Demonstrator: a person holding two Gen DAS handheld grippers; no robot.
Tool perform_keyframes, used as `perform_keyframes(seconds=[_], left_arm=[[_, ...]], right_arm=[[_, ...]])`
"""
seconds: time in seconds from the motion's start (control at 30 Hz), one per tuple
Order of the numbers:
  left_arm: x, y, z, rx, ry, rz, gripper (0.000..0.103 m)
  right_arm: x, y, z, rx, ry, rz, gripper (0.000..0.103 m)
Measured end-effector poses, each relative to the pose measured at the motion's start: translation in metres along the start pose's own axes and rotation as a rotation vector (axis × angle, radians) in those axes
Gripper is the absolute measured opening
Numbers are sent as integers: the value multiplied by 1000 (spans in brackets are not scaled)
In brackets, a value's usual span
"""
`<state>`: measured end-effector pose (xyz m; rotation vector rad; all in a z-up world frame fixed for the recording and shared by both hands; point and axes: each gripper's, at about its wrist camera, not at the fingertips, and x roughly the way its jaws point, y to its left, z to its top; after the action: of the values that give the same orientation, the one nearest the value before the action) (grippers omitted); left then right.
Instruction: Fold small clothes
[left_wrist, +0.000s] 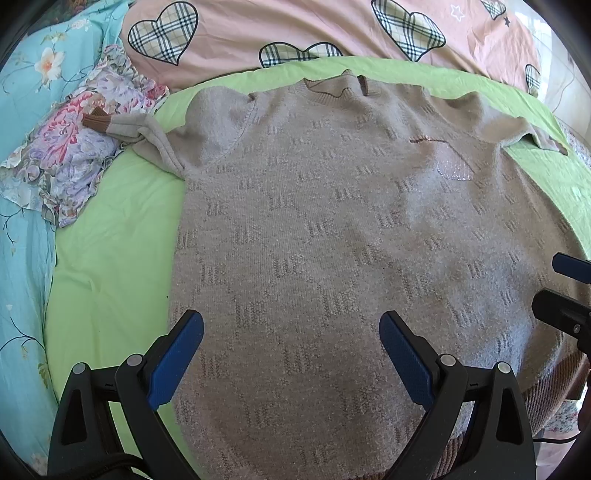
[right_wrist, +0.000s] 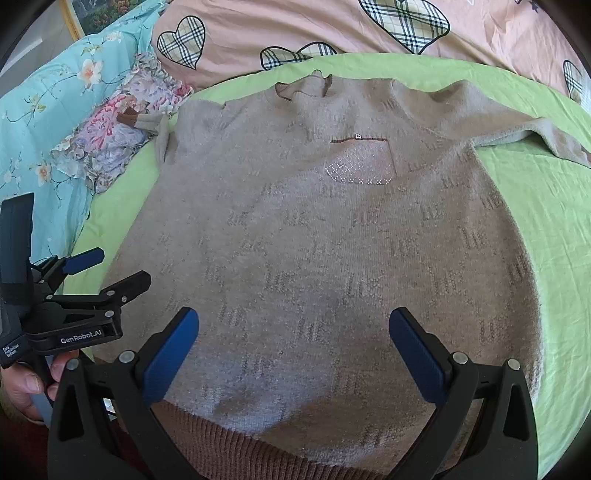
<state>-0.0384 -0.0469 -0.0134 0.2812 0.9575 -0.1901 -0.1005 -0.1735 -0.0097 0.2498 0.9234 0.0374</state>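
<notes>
A beige knitted sweater (left_wrist: 332, 221) (right_wrist: 314, 240) lies flat and face up on a green sheet (left_wrist: 110, 258) (right_wrist: 554, 221), collar far, brown ribbed hem (right_wrist: 229, 446) near. It has a sparkly chest pocket (right_wrist: 360, 164). Its left sleeve (left_wrist: 144, 134) is bunched, the brown cuff resting on a floral cloth. The right sleeve (right_wrist: 524, 134) stretches out to the right. My left gripper (left_wrist: 291, 354) hovers open over the lower left of the sweater, holding nothing. My right gripper (right_wrist: 293, 350) hovers open above the hem, also holding nothing. Each gripper shows at the edge of the other's view.
A floral frilled cloth (left_wrist: 74, 158) (right_wrist: 110, 136) lies left of the sweater. A pink quilt with plaid hearts (left_wrist: 295, 33) (right_wrist: 332, 33) runs along the far side. Blue flowered bedding (left_wrist: 26, 258) lies at the left. A person's hand (right_wrist: 26, 387) holds the left gripper's handle.
</notes>
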Motion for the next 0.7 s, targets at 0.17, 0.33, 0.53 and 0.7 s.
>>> perform_keyframes(seconds=[0.17, 0.33, 0.53, 0.7], left_arm=[[-1, -2, 3, 2, -2, 3, 97], [1, -2, 4, 1, 1, -3, 97], [7, -2, 12, -7, 15, -15, 97], [12, 0, 22, -24, 19, -36, 97]], right_arm=[[-2, 0, 1, 4, -12, 1, 103], [-1, -3, 2, 18, -13, 8, 103], [0, -12, 8, 32, -18, 8, 103], [1, -27, 16, 48, -33, -5, 103]])
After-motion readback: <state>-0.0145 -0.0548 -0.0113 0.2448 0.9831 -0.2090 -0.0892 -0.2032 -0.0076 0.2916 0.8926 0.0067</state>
